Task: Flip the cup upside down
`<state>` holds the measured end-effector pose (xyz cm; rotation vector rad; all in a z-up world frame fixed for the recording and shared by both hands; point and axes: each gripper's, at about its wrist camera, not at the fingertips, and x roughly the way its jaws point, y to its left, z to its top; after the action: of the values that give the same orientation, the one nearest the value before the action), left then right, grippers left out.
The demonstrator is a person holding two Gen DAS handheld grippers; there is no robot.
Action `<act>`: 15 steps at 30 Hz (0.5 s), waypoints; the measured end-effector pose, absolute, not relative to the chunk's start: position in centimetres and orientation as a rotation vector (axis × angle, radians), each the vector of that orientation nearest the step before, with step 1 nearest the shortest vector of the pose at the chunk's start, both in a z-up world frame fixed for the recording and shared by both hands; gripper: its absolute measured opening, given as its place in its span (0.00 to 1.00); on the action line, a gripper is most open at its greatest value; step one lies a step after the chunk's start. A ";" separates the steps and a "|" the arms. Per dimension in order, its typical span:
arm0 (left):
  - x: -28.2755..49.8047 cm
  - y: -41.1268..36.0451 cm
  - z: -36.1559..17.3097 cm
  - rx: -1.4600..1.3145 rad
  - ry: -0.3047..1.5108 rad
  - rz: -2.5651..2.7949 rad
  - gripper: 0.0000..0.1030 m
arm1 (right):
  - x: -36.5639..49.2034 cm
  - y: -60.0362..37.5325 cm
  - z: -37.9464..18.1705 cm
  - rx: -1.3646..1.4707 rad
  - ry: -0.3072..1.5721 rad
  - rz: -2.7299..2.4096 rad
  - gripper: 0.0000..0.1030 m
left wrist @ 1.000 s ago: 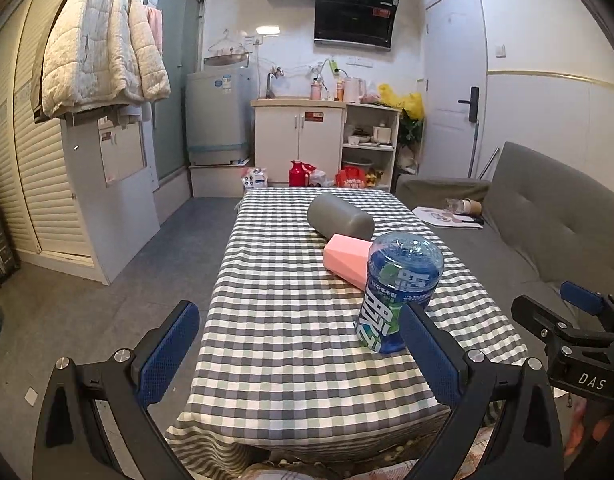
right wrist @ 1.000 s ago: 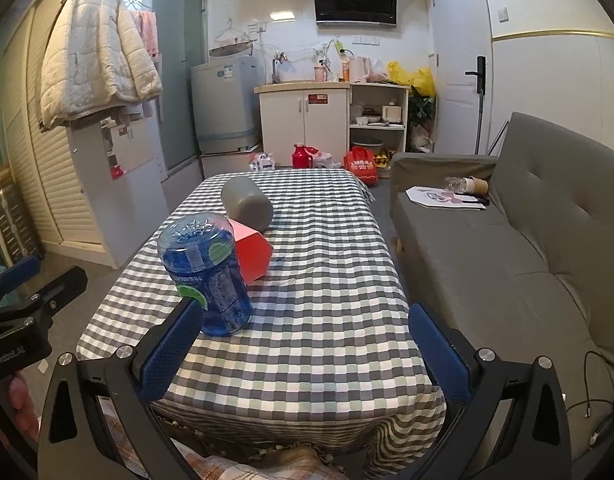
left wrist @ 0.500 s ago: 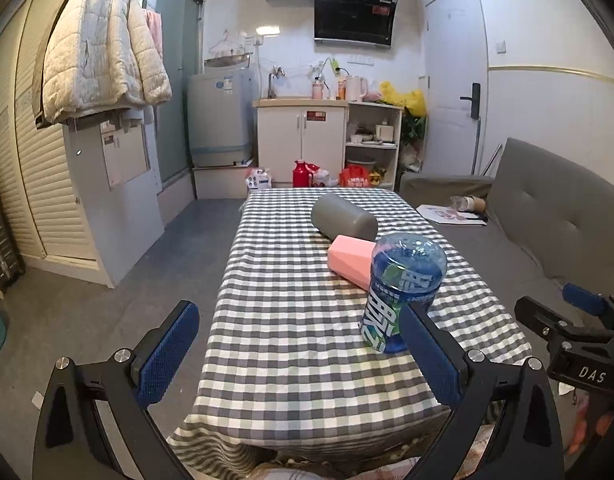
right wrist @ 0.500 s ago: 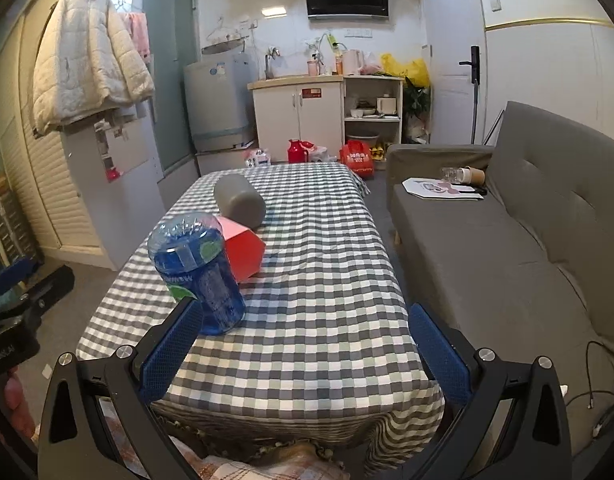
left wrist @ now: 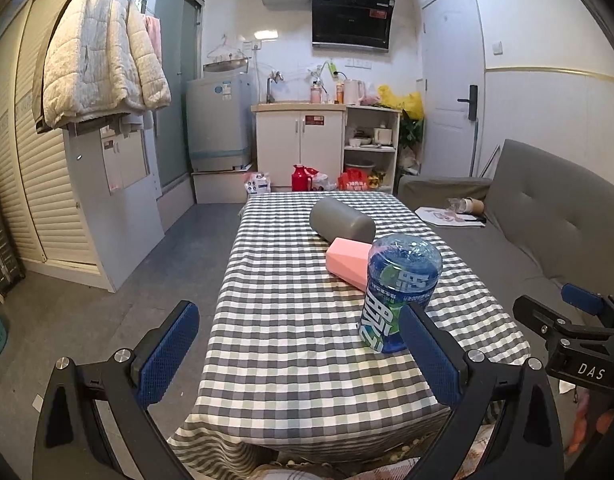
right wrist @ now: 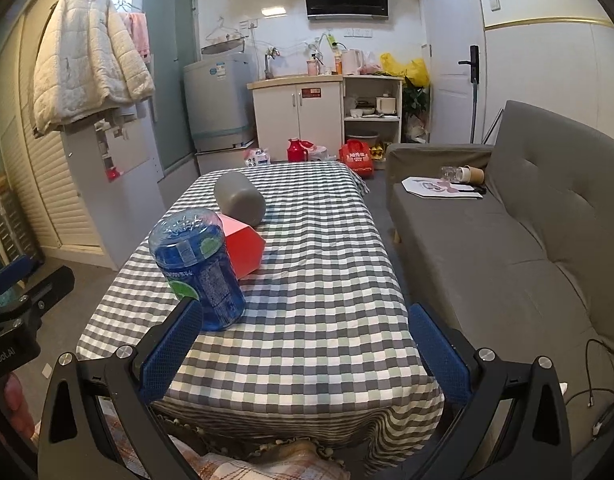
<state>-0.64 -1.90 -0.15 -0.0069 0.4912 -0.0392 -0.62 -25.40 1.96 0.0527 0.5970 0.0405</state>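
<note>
A blue clear plastic cup (left wrist: 399,292) with a green and white label stands with its closed end up on the checked tablecloth (left wrist: 291,320), near the front. It also shows in the right wrist view (right wrist: 199,268). My left gripper (left wrist: 303,356) is open and empty, held back from the table's near edge; its right finger overlaps the cup's base in view. My right gripper (right wrist: 303,352) is open and empty, with the cup just beyond its left finger.
A pink faceted box (left wrist: 347,258) and a grey cylinder (left wrist: 341,222) lie behind the cup. A grey sofa (right wrist: 507,248) runs along the table's right side. Cabinets and a washing machine (left wrist: 219,136) stand at the back.
Both grippers have drawn back slightly from the table and stayed open. The cup, box and cylinder have not moved.
</note>
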 end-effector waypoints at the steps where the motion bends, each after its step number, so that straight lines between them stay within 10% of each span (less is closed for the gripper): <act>1: -0.5 -1.9 -0.1 -0.007 0.492 -0.037 1.00 | -0.6 -25.5 1.9 0.051 0.597 0.041 1.00; 15: -0.2 -1.9 0.0 -0.002 0.491 -0.032 1.00 | -0.5 -25.3 2.0 0.043 0.601 0.041 1.00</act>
<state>-0.17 -1.93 -0.03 -0.0015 0.4915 -0.0318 -0.54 -25.29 2.02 0.0426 0.6012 0.0413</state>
